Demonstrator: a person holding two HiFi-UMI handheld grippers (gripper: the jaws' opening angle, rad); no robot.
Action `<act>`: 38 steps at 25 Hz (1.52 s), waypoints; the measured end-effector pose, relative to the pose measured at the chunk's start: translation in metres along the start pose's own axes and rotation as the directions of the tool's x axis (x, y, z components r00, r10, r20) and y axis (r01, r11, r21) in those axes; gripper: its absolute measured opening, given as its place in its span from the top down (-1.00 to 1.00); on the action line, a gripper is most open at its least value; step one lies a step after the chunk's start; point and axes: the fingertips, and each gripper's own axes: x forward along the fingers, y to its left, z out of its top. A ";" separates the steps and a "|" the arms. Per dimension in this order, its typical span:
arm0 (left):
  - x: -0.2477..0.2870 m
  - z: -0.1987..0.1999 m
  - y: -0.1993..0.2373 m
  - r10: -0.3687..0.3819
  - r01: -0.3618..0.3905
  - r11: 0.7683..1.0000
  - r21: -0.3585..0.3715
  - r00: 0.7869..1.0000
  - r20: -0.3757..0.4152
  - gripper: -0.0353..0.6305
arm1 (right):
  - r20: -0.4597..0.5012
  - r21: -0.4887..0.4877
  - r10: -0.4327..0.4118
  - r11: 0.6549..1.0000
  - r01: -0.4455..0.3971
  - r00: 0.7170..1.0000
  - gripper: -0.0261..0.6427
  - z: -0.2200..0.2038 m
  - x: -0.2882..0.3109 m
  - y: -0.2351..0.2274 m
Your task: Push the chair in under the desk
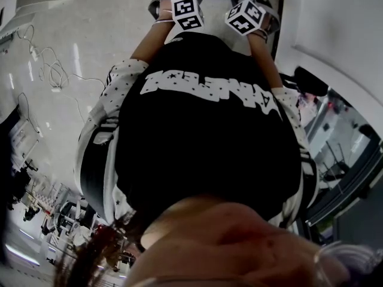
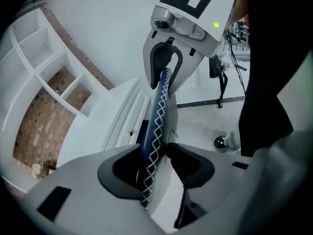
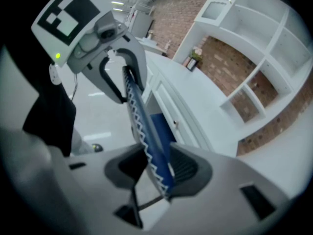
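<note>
left gripper slack astride chair back, right gripper clamped on it — stiff rim, likely light; push there.

There are two grippers, the left gripper and the right gripper. Each carries one marker cube, which makes two: the left cube and the right cube. There is one chair, one white desk with a single drawer knob in sight, and one white shelf unit. Its compartments run out of frame and cannot be counted. One person is present.
</note>
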 end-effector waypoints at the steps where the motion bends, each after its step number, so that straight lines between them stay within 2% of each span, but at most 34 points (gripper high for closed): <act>1: 0.000 0.001 0.002 -0.010 0.010 1.000 -0.010 1.000 0.001 0.24 | 0.000 -0.002 -0.003 1.000 0.003 1.000 0.46 0.000 0.000 -0.002; 7: -0.001 0.005 0.004 -0.027 0.027 1.000 -0.012 1.000 0.009 0.21 | 0.001 0.000 -0.012 1.000 0.012 1.000 0.46 0.001 -0.002 -0.008; 9: -0.002 0.007 0.006 -0.024 0.024 1.000 0.009 1.000 0.011 0.22 | 0.001 0.004 -0.016 1.000 0.016 1.000 0.46 0.000 -0.003 -0.010; 10: -0.002 0.008 0.008 -0.022 0.022 0.999 0.026 1.000 0.011 0.37 | 0.001 0.007 -0.018 1.000 0.018 1.000 0.45 -0.001 -0.004 -0.011; 11: -0.002 0.010 0.009 -0.021 0.021 0.999 0.039 1.000 0.012 0.42 | -0.001 0.009 -0.021 1.000 0.021 1.000 0.45 -0.002 -0.004 -0.013; 15: 0.004 0.008 0.015 -0.016 0.015 0.998 0.053 1.000 0.008 0.48 | -0.008 0.023 -0.030 0.999 0.030 1.000 0.45 -0.002 0.001 -0.017; 22: 0.013 0.005 0.028 -0.007 0.007 0.999 0.050 1.000 0.009 0.52 | -0.002 0.038 -0.024 0.999 0.024 1.000 0.44 0.004 0.011 -0.022; 38: 0.020 -0.004 0.049 0.006 -0.006 1.000 0.009 0.999 -0.032 0.52 | 0.030 -0.004 0.000 1.000 0.000 1.000 0.45 0.017 0.023 -0.034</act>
